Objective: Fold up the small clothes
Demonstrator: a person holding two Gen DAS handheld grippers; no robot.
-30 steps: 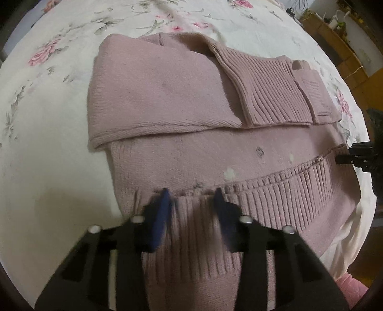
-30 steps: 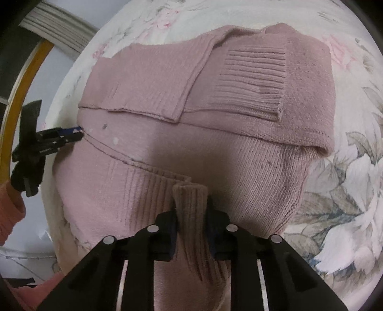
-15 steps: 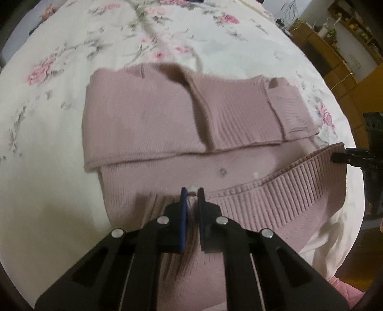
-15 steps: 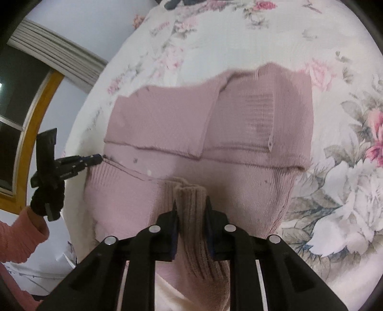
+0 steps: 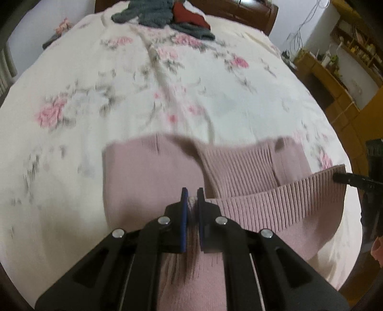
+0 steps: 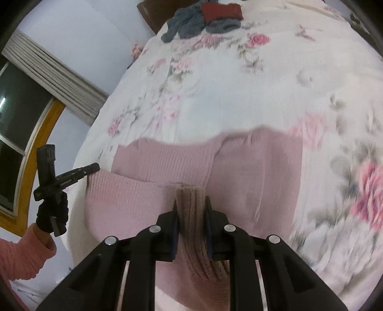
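With each tool clamped on the ribbed hem of the pink sweater, the left tool at lower centre of its view and the right tool likewise in its own, the hem hangs raised between them, its long axis running left to right across the frame. The rest of the sweater lies ahead of both tools, its folded sleeves flat on the floral bed. Beyond it lies open bedspread, and the pile of dark clothes sits well apart at top.
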